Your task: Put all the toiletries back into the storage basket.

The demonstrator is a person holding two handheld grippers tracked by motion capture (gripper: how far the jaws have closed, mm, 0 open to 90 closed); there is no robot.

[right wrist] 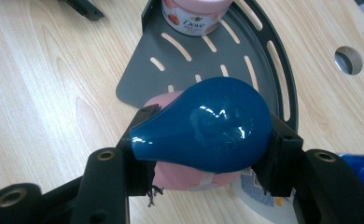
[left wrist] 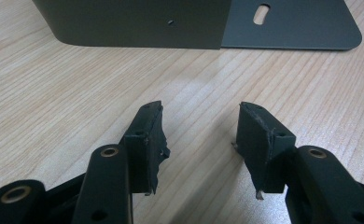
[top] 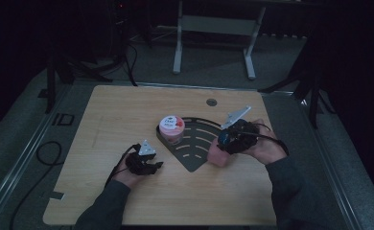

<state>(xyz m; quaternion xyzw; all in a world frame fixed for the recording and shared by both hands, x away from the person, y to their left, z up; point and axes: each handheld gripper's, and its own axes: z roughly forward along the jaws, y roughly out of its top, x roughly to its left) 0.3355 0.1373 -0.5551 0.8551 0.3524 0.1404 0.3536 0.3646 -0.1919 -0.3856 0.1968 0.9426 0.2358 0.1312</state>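
Observation:
My right gripper (top: 225, 143) (right wrist: 208, 122) is shut on a glossy blue bulb-shaped object (right wrist: 208, 126) (top: 223, 139), held by its sides above the near right edge of a grey slotted corner tray (top: 194, 159) (right wrist: 185, 51). Under the blue object lies a pink item (right wrist: 180, 175) (top: 217, 155) with a label; what it is I cannot tell. A pink Dove jar (top: 171, 128) (right wrist: 194, 14) stands in the tray's walled corner. My left gripper (top: 157, 165) (left wrist: 201, 130) rests low over the wood left of the tray (left wrist: 287, 23), open, with bare table between its jaws.
The wooden table (top: 118, 115) has a round cable hole (top: 211, 102) (right wrist: 348, 59) near its far edge. Beyond the table stand a white frame's legs (top: 178, 57) and dark stands. Cables lie on the floor at left (top: 46, 153).

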